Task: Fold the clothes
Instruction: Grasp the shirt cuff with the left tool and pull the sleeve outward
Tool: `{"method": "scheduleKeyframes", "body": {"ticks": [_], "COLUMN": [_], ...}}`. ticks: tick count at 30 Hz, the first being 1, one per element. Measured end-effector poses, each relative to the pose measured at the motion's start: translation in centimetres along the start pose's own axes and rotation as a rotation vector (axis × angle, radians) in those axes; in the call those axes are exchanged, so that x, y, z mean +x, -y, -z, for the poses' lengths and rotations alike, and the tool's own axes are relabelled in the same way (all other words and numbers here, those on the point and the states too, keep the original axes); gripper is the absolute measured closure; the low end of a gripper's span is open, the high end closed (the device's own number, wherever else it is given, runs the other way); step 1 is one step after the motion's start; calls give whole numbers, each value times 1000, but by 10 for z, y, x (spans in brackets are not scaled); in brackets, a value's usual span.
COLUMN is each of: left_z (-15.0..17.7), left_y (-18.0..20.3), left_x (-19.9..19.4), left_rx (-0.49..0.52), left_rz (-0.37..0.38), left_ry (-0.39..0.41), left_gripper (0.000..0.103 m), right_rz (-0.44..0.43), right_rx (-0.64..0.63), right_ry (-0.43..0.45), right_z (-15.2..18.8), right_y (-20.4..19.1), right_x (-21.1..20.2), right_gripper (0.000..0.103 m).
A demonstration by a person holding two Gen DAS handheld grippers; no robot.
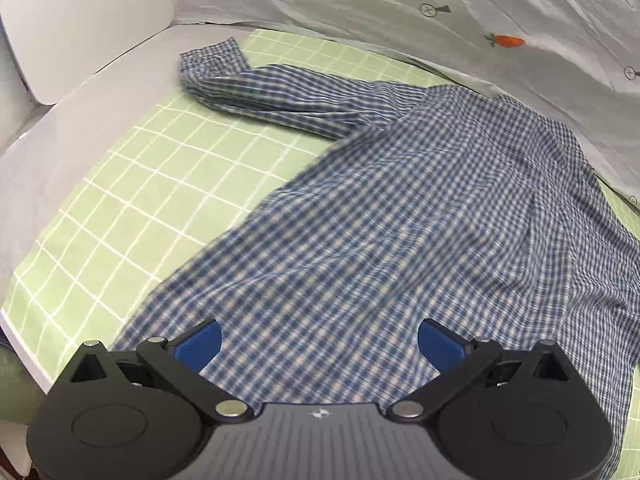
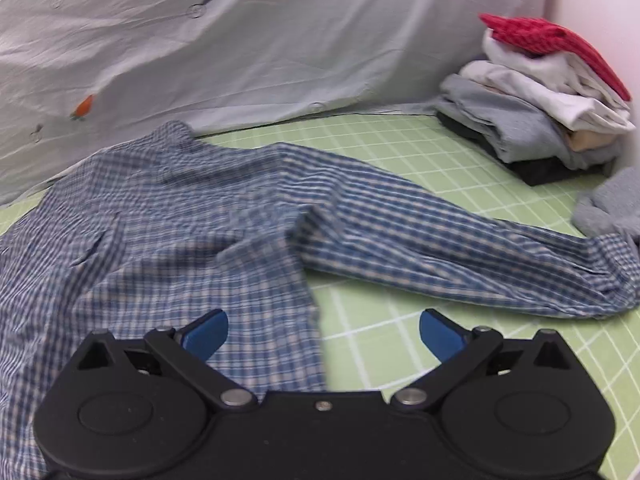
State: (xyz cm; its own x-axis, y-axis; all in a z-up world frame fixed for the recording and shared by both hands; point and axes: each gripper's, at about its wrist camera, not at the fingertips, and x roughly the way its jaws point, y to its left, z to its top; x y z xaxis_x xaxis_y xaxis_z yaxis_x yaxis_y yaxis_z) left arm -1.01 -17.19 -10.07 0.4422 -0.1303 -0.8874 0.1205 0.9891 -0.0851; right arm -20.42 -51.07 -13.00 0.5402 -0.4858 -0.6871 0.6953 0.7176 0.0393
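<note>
Left hand-held gripper (image 1: pixel 319 344) and right hand-held gripper (image 2: pixel 323 336) both gape wide, empty, above the checked shirt (image 1: pixel 400 208). We see the shirt spread on the green grid mat (image 1: pixel 132 184), sleeves flung outward, likely laid flat for folding. Folded pile (image 2: pixel 540 108) sits beyond its right sleeve.

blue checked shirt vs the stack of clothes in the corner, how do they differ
The blue checked cotton shirt lies spread open on the green grid mat, sleeves stretched out; the stack of folded clothes sits compact at the mat's far corner. The shirt is one unfolded garment, while the stack holds several folded pieces layered up. The shirt is blue and white check; the stack mixes grey, white and dark pieces with a red one on top. Both rest on the same mat.
</note>
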Motion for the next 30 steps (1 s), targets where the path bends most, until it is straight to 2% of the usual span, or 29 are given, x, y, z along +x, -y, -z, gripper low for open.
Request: {"method": "scheduleKeyframes", "body": {"ticks": [6,11,14,21,26,30], "left_z": [-34,-77,-106,-177,-225,-258], "left_y": [-71,-126,-150,-179,-189,-190], "left_x": [9,25,37,83,128,159], "left_rx": [-56,-109,-140,-153,-153,-201], "left_rz": [-42,-68,-64,-31,-32,-7], "left_ry": [27,44,59,93,97,123], "left_gripper": [0,0,1,1,1,1], "right_rz": [-132,-119,-70,80,111,114], "right_rx": [-106,-75,-2,29,45,46], "right_ry": [-48,-43,-29,71,72,73], "right_z": [21,28,28,18,8,10], "right_y": [-99,-150,-163,-182,-183,-184], "right_x": [27,50,63,94,105,105], "right_gripper": [0,0,0,0,0,0]}}
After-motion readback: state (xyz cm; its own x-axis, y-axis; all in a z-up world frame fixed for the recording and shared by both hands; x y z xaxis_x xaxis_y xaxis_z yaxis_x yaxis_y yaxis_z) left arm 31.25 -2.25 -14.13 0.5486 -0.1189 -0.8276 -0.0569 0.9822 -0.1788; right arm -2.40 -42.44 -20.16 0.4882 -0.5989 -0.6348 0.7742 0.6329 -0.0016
